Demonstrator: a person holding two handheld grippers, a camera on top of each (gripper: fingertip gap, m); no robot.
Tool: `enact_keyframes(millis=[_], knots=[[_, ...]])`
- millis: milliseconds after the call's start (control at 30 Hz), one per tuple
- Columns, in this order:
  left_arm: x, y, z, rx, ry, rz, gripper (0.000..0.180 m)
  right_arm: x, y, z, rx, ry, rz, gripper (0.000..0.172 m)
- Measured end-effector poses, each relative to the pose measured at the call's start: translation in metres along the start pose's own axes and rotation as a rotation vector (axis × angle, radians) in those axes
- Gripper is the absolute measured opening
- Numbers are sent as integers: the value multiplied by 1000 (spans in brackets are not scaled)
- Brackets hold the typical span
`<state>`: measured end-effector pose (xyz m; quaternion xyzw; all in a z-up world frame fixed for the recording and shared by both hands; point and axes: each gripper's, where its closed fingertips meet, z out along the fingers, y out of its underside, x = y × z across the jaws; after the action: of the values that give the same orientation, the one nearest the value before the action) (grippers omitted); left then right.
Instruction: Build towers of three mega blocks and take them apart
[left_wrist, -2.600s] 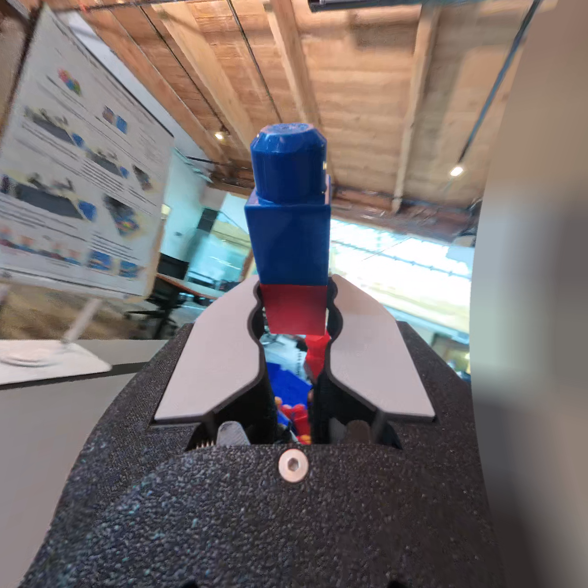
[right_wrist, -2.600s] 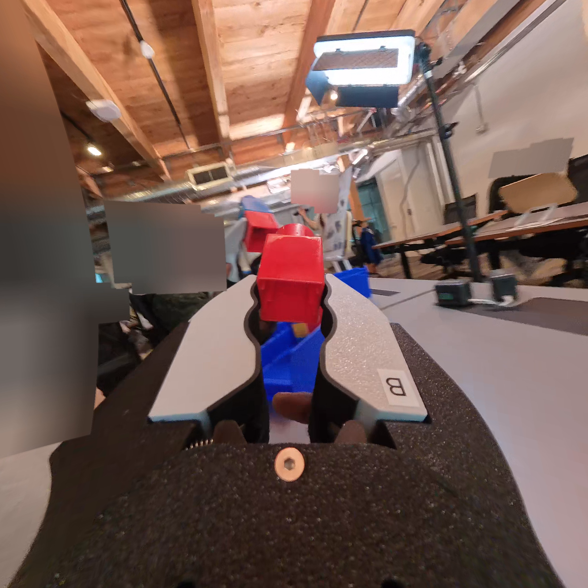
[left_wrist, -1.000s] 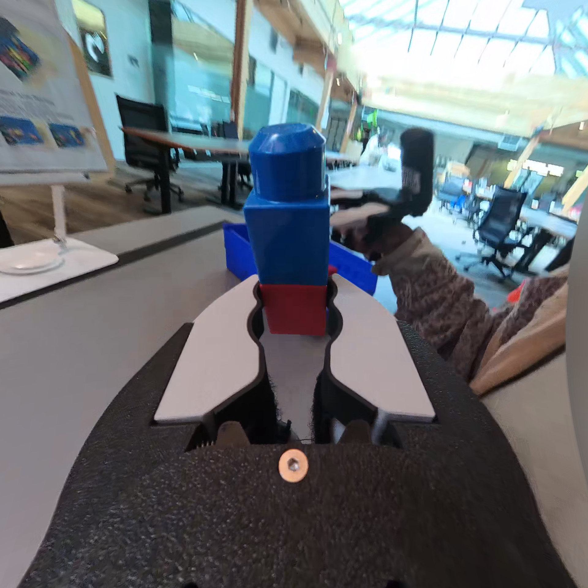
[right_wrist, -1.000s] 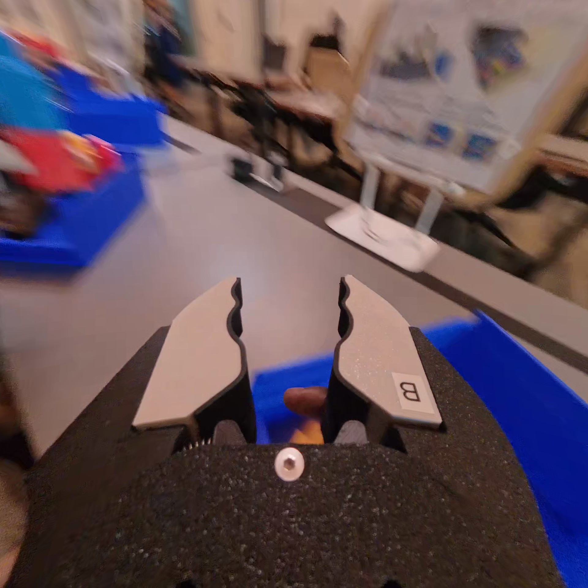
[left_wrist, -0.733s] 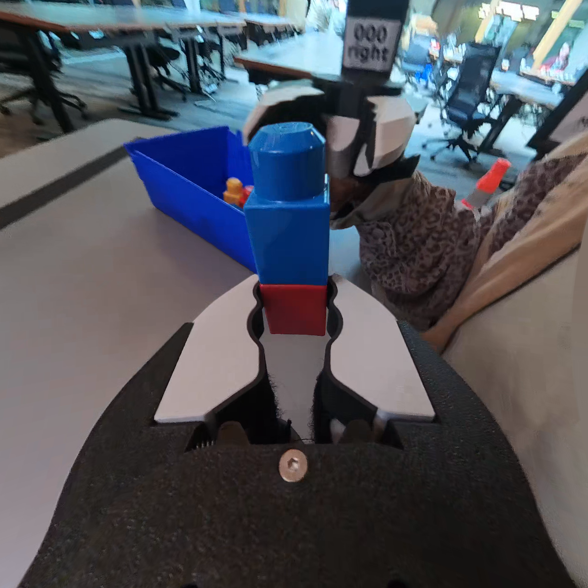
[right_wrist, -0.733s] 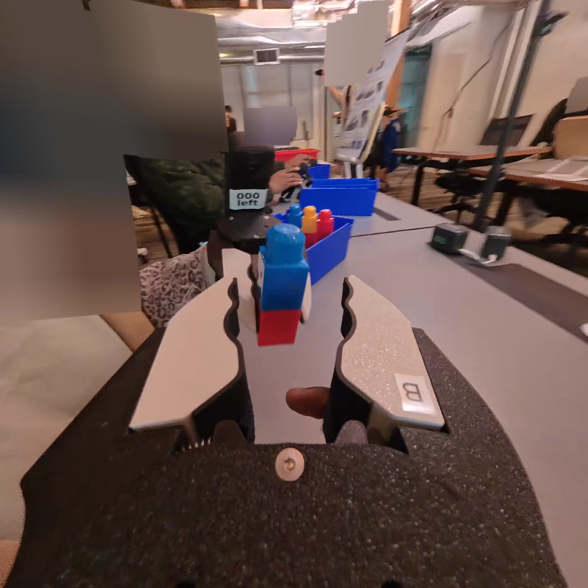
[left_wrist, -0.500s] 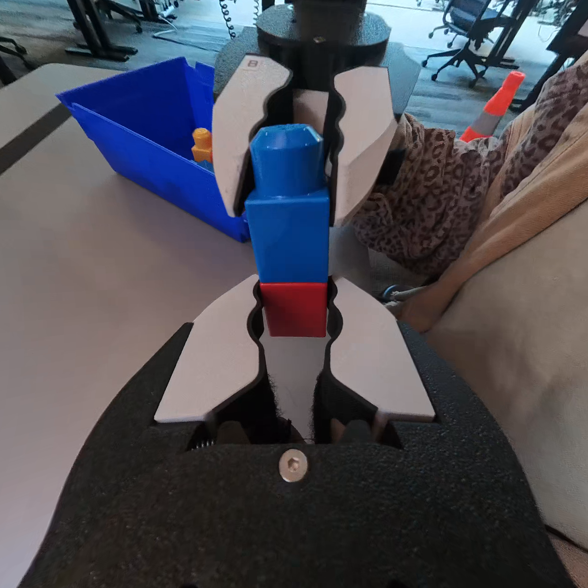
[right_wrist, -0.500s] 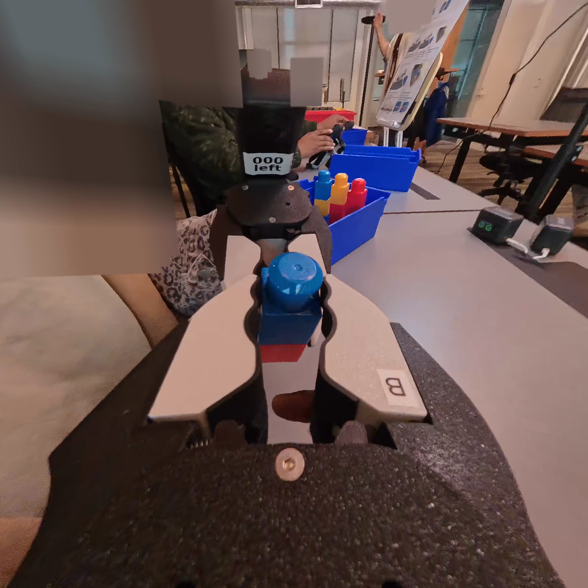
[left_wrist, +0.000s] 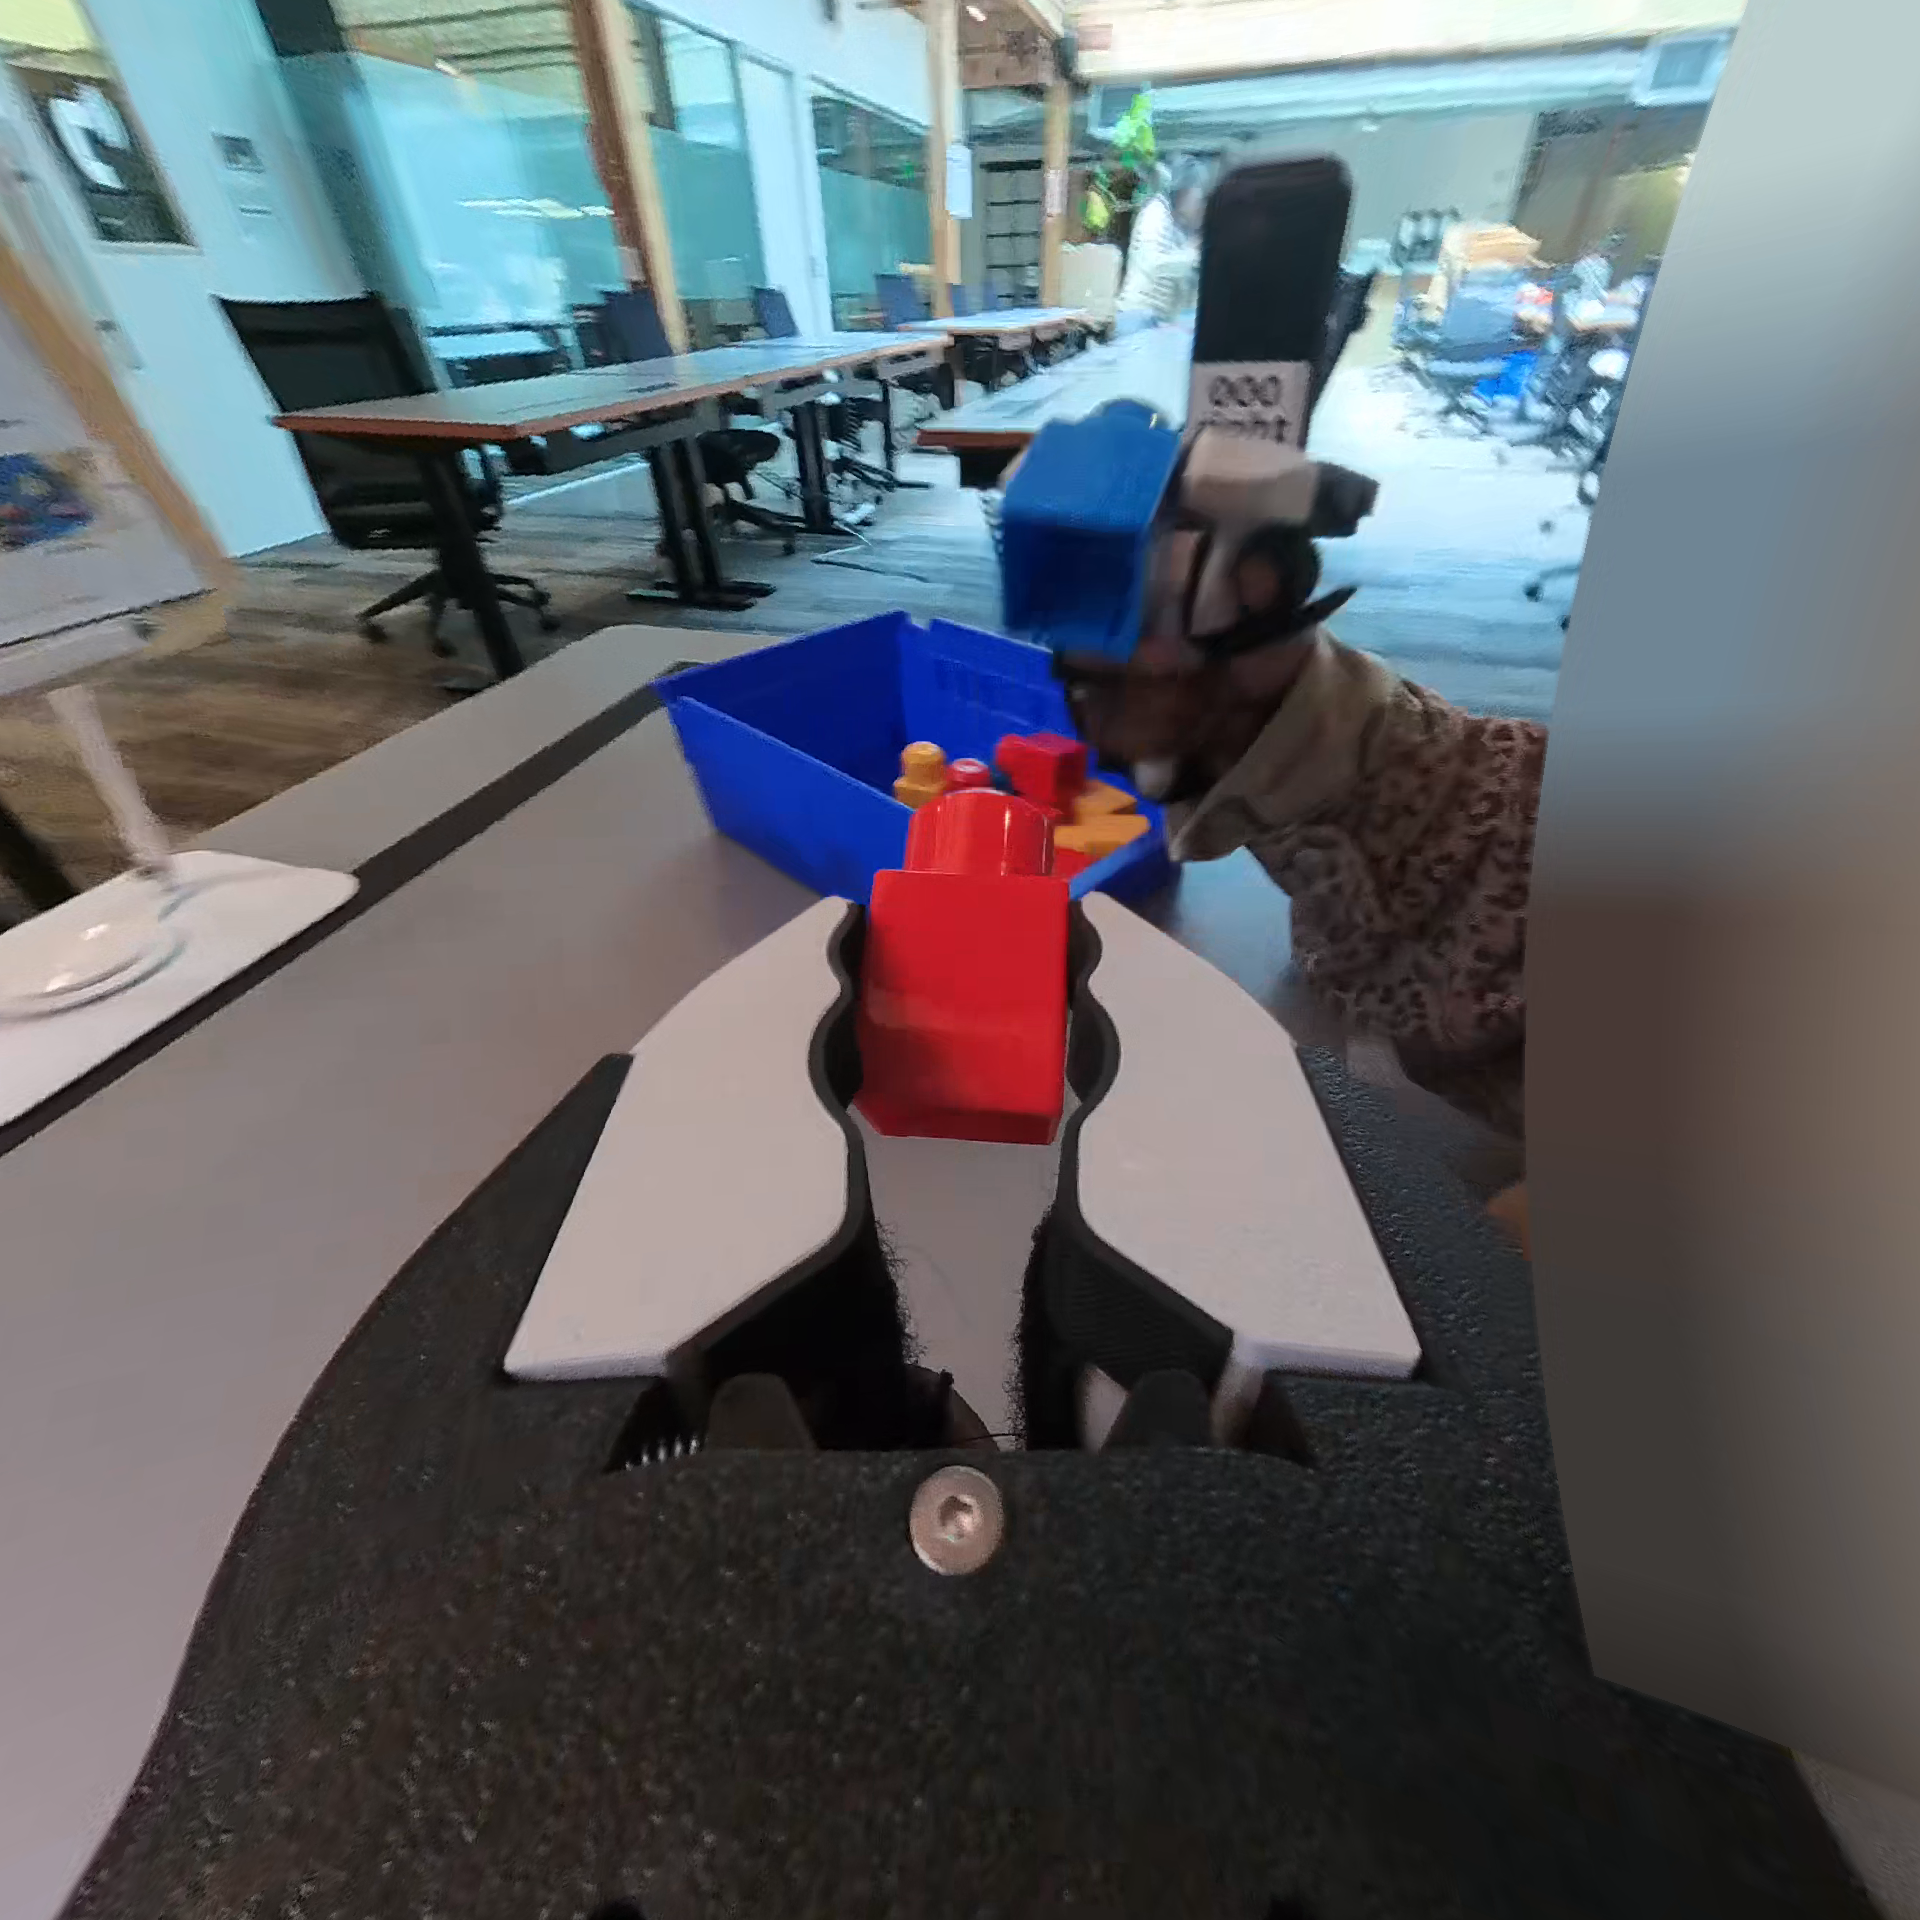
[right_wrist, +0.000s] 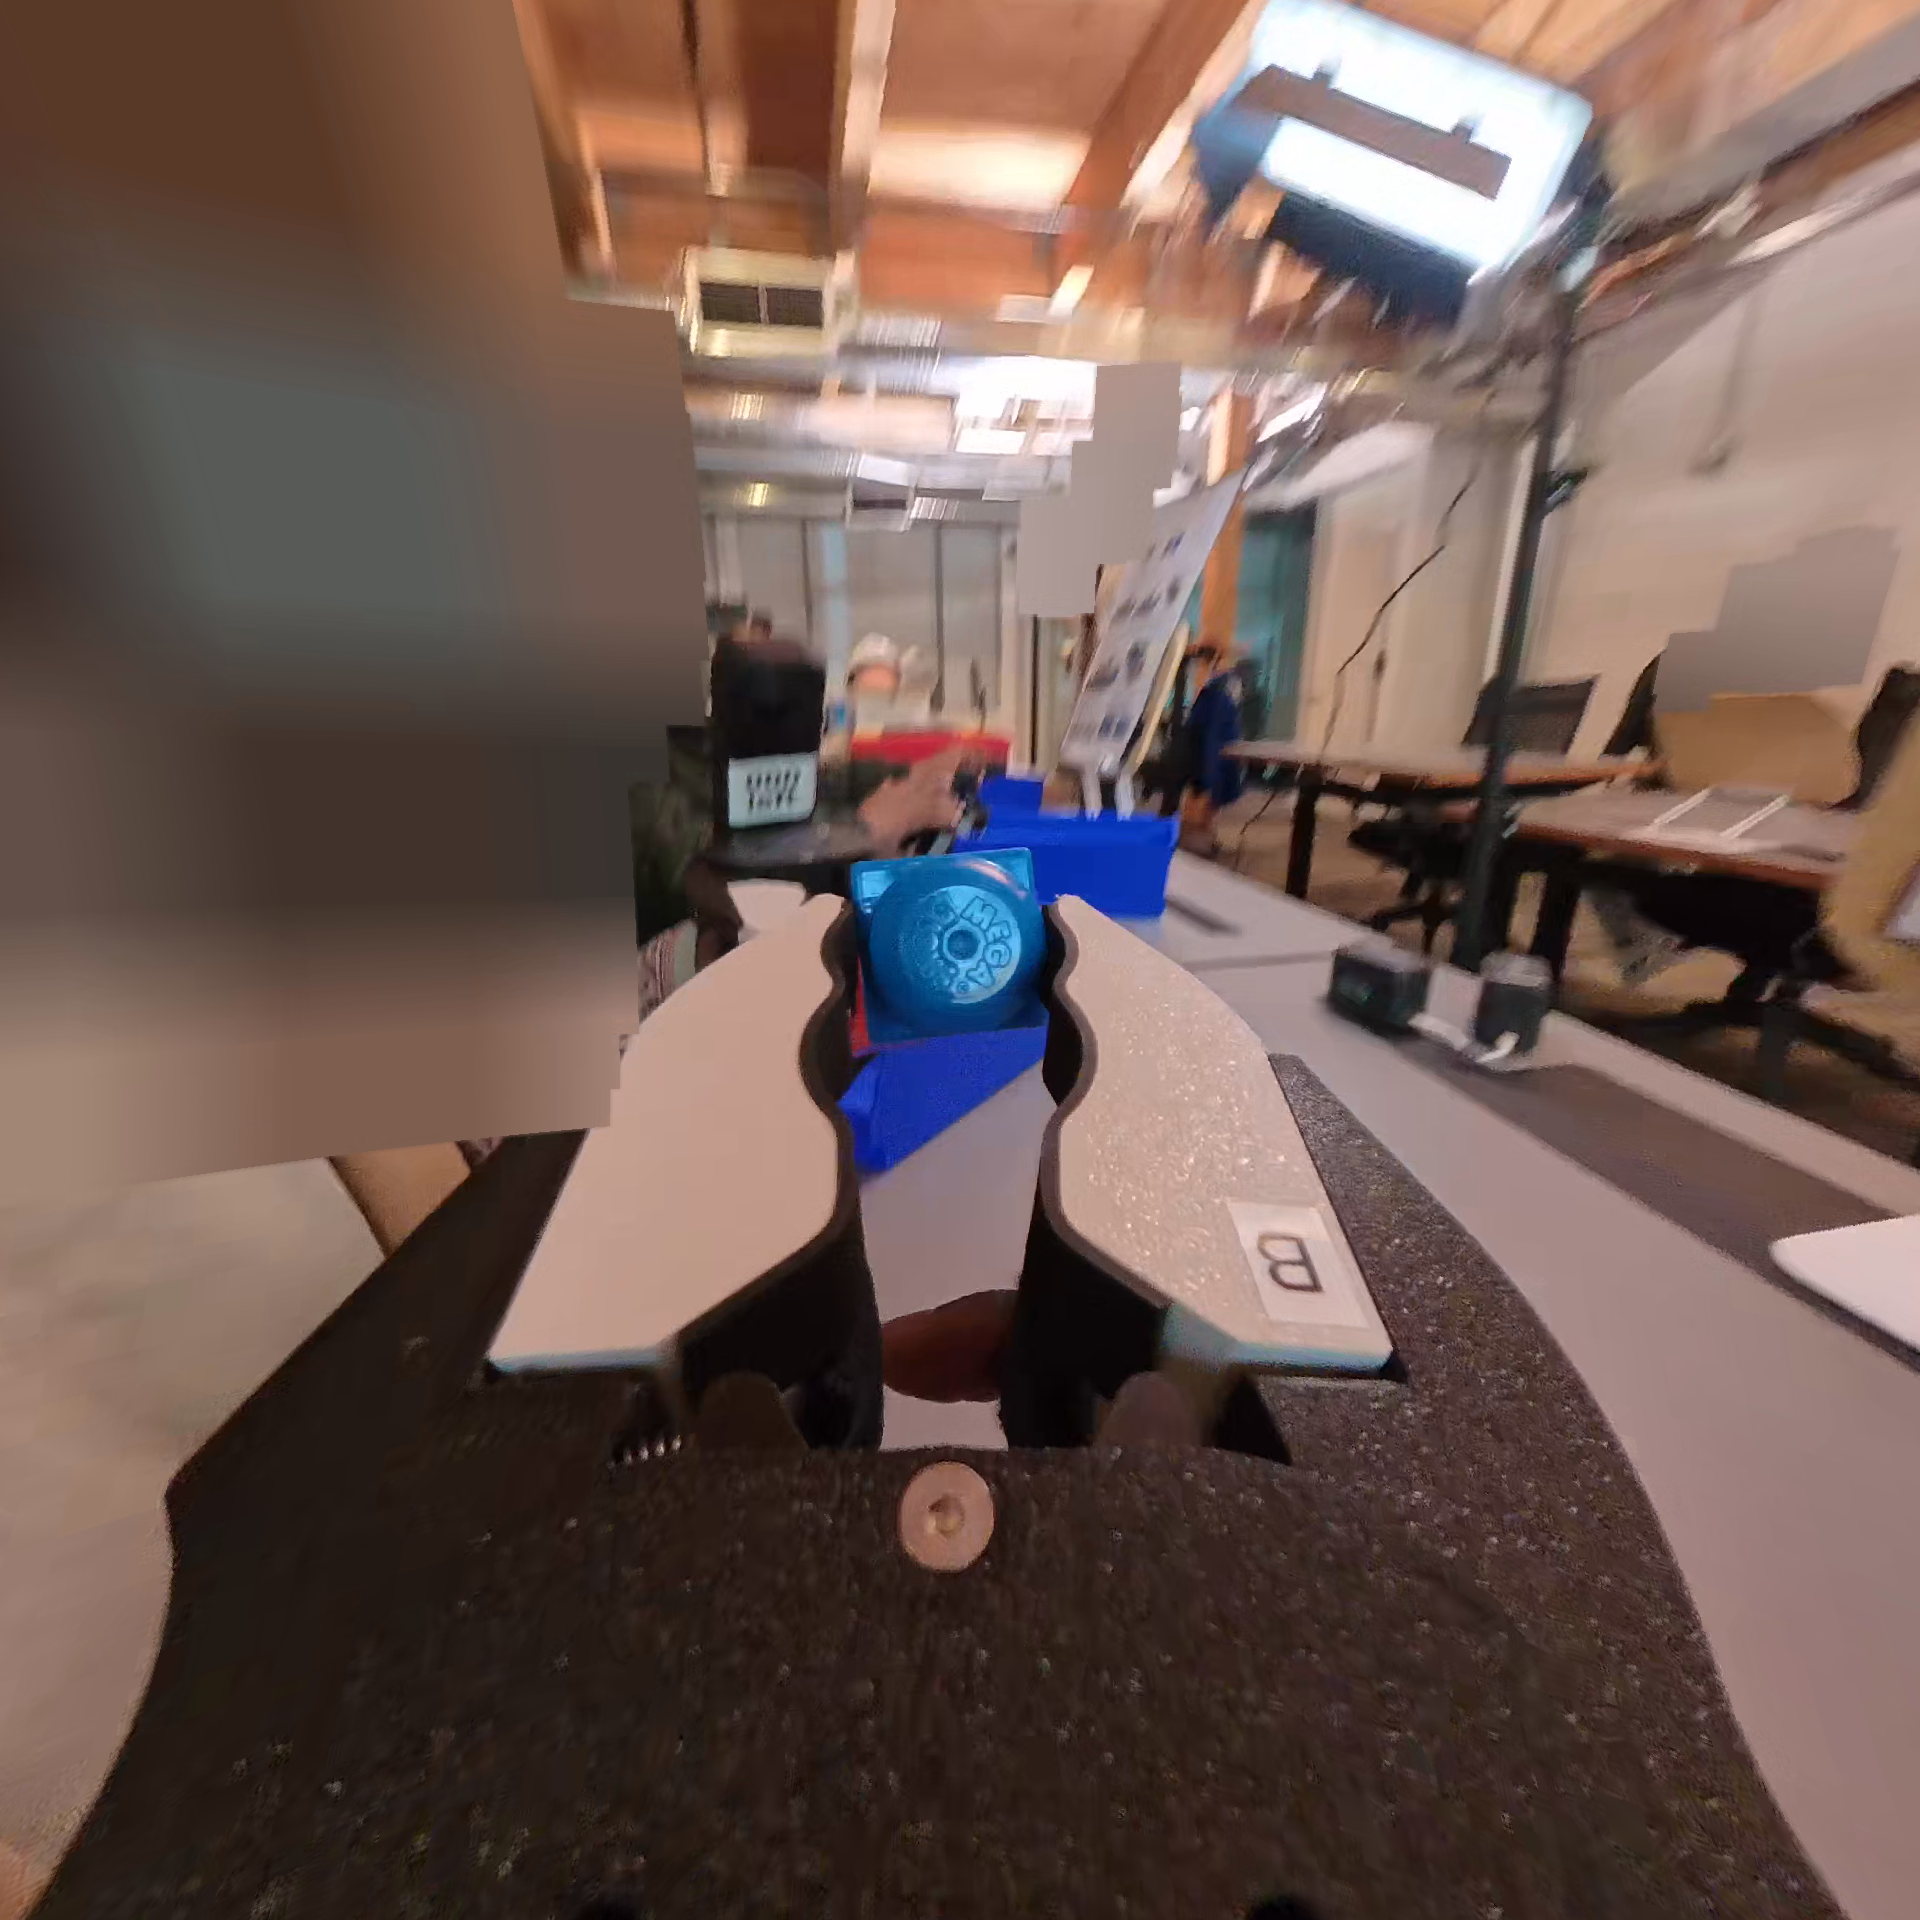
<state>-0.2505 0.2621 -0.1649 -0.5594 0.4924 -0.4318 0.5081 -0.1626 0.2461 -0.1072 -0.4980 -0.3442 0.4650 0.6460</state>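
Blue block (right_wrist: 951, 951) is now coming off the red block (left_wrist: 966, 997): half a second ago the two were stacked in the left gripper's jaws with the right gripper closing over the blue one; now they are well apart.

Left gripper (left_wrist: 961, 1023) is clamping the red block alone, both pads pressing its sides, stud pointing away from the camera, held above the grey table (left_wrist: 343, 1049).

Right gripper (right_wrist: 945, 971) is holding the blue block narrowly between its fingertips, stud end facing its own camera. In the left wrist view that block is blurring with motion, up above the far edge of the blue bin (left_wrist: 790, 769).

The bin is sitting near the table's far edge with loose red and orange blocks inside.

Judgement: the take-apart step is proceeding; this joint is separated. Likely both blocks are heading for the bin.
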Motion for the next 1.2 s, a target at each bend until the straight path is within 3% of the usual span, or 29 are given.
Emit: enact_keyframes(millis=[67,133,233,333,467,633,800,1067,1200], knots=[[-14,-13,-19,73,-53,-30,36,19,-26,-30,64,124,-35,33],[-23,-30,-35,168,-106,-58,36,44,-32,-58,-16,318,-114,33],[-36,-42,-49,254,-189,-90,36,91,-11,-108,-302,673,-157,34],[-37,-44,-50,266,-192,-100,36,118,29,-154,-617,895,-71,33],[-33,-44,-44,260,-185,-85,36,135,82,-190,-921,1030,38,34],[-31,-41,-41,239,-183,-72,36,132,124,-212,-1191,1042,128,34],[-34,-40,-43,241,-186,-82,36,127,138,-222,-1283,1032,168,34],[-34,-39,-42,238,-185,-81,36,160,130,-236,-1203,1201,27,34],[-33,-39,-42,233,-186,-76,36,155,132,-233,-1205,1182,73,34]])
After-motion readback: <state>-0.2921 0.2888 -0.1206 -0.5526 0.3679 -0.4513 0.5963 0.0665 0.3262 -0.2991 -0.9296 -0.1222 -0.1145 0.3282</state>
